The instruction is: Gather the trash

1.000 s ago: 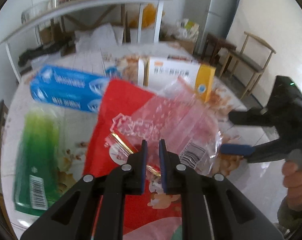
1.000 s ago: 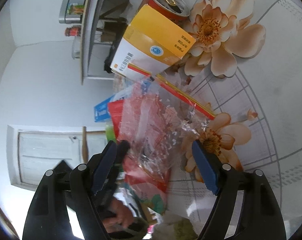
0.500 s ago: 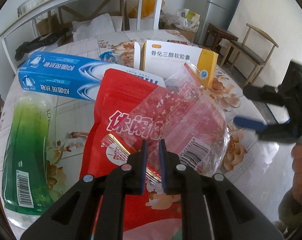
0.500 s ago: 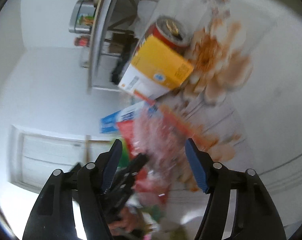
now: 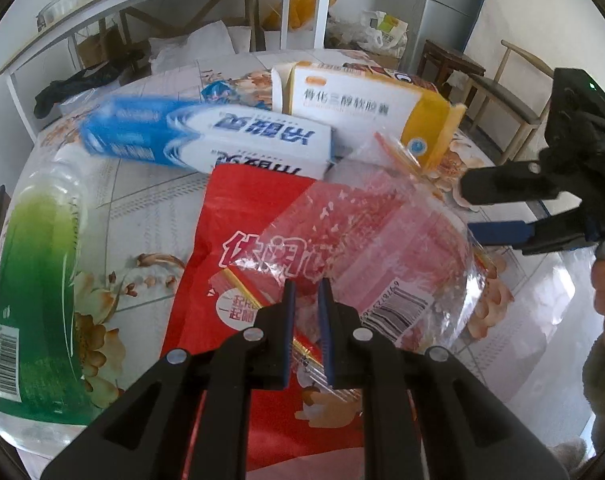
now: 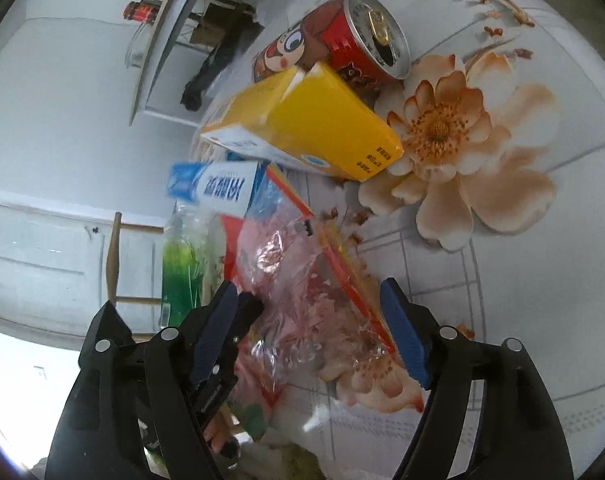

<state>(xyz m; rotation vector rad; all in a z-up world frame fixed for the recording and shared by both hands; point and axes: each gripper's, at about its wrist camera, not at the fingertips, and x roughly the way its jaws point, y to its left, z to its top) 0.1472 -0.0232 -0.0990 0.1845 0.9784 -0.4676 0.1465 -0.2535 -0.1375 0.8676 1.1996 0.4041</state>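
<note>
Clear plastic first: bag (image 5: 382, 248) pinched at its near edge between the almost-closed jaws of the left gripper (image 5: 304, 320). Lifted off the red pouch (image 5: 238, 220), so that the striped zip mouth at 1 o'clock stands up toward the right gripper (image 6: 306, 292). Held that way, probably, to keep it open as a sack for the trash.

Right gripper at 3 o'clock in the left view, jaws opening wide. Zip edge between them but not pressed, as far as the crumpled film lets on.

Trash all on the table (image 6: 542, 280): toothpaste box (image 5: 206, 140) at 11 o'clock, medicine box (image 5: 362, 100) at 12, green bottle (image 5: 38, 280) lying at 8. Can (image 6: 342, 40) behind the medicine box, shown clearly only from the right wrist. None of it in the bag yet.

Against a second ago: same pinch by the left gripper, same spot on the bag. Right gripper higher in the left view and rolled, so can and medicine box sit fuller at 12 o'clock in its own view. Zip edge now running right up to its right finger.
</note>
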